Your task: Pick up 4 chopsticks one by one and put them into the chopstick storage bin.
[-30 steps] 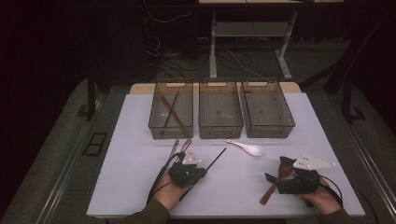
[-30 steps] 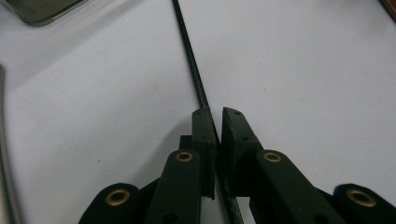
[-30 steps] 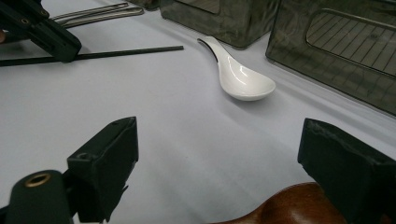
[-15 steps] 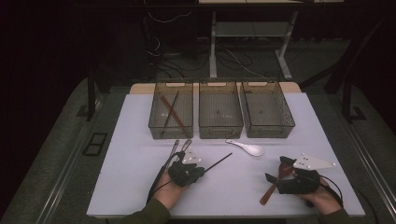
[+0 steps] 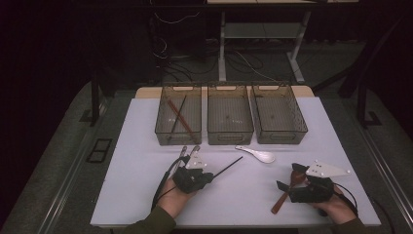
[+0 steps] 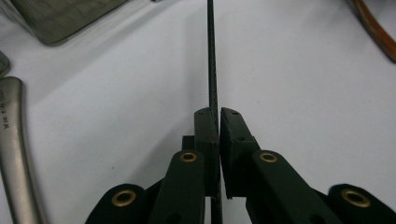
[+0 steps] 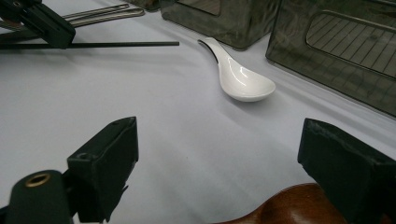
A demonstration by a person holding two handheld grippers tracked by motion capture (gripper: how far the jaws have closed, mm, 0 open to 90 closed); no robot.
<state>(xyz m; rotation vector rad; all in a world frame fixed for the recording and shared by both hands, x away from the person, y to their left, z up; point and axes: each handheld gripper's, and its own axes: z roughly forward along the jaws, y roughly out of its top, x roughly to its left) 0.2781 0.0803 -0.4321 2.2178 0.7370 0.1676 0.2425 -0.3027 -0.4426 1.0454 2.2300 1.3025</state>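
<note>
Surface [image 5: 146, 146] carries three bins, and nearer me than the middle bin [image 5: 230, 119] my left tool [image 6: 218, 119] clamps a black chopstick [image 5: 229, 166] while my right tool [image 7: 217, 154] gapes beside a wooden spoon [image 5: 287, 187].

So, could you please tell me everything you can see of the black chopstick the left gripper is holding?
The black chopstick is a thin, straight, dark stick with a faintly speckled surface. The left gripper has its jaws shut on it partway along its length. It points away from the jaws over the white table, toward the white spoon, without touching it.
</note>
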